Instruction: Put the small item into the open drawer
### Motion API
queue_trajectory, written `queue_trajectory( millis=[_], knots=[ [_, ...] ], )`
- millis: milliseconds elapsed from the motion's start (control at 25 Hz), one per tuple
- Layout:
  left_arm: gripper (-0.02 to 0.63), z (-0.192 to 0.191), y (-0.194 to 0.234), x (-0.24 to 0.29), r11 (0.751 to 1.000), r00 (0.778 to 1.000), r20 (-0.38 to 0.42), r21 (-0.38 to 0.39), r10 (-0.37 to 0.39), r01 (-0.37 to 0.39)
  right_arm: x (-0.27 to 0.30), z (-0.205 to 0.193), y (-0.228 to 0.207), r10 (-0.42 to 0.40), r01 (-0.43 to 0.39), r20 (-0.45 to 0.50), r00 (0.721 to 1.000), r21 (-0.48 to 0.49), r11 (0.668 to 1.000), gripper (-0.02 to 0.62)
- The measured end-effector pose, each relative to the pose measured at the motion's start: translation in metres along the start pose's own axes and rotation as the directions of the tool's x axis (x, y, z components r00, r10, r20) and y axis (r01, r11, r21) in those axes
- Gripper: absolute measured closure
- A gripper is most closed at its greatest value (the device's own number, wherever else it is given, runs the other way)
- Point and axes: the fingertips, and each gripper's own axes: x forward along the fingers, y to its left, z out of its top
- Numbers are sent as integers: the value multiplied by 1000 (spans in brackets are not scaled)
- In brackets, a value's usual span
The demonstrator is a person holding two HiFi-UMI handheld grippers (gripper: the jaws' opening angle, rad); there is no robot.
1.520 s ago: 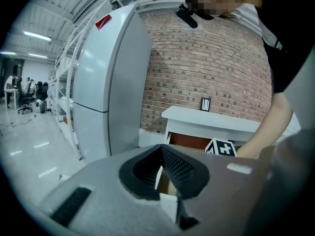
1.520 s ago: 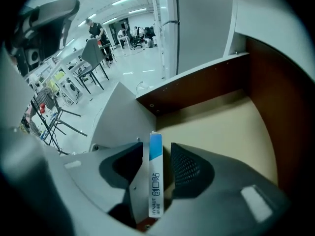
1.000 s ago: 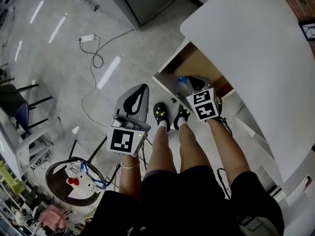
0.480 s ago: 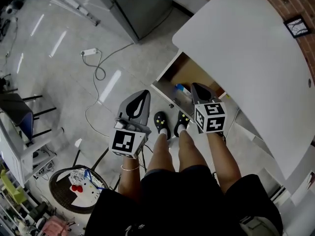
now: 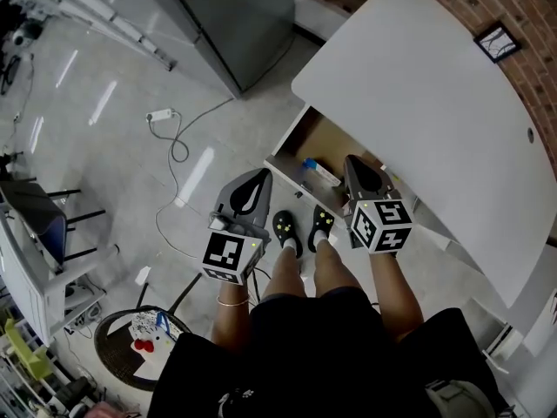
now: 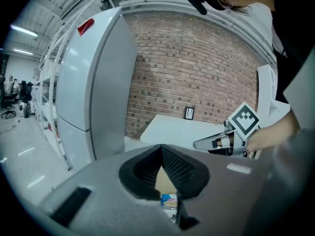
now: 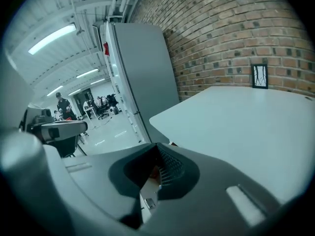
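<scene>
The open drawer (image 5: 294,143) juts from under the white table (image 5: 435,94). A small blue-and-white item (image 5: 319,171) lies inside it on the brown bottom. My right gripper (image 5: 352,163) hovers over the drawer's near right side, shut, with nothing between its jaws. My left gripper (image 5: 258,178) is held over the floor left of the drawer, also shut and empty. In the left gripper view, the item (image 6: 169,199) shows through the hollow behind the closed jaw tips (image 6: 161,147), and the right gripper (image 6: 199,144) reaches in from the right. The right gripper view looks over its closed jaws (image 7: 157,145) at the table top (image 7: 246,117).
A grey fridge (image 5: 235,16) stands behind the drawer, and a brick wall (image 5: 513,24) runs past the table with a small framed picture (image 5: 496,41). A power strip with cable (image 5: 158,115) lies on the floor. The person's shoes (image 5: 300,226) are in front of the drawer. A basket (image 5: 139,333) is at lower left.
Both grippers have risen. The right one came up out of the drawer, away from the blue-and-white item, which stays lying in the drawer. The head view has tilted toward the table.
</scene>
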Motion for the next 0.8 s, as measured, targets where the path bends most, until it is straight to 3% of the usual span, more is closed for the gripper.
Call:
queue_trajectory(
  millis=[320,520,800],
  knots=[
    [615,26,-32,2,997,997,-14,22,-75,75,-40,32,-2,-29,26,82,996,33,999,584],
    [615,48,-47,1,993,993,24,10,-118,117,-60,50,3,-24,20,124,992,36,999,584],
    [615,74,-69,2,986,985,50,53,-163,161,-84,75,12,-13,10,177,984,16,1000,585]
  ],
)
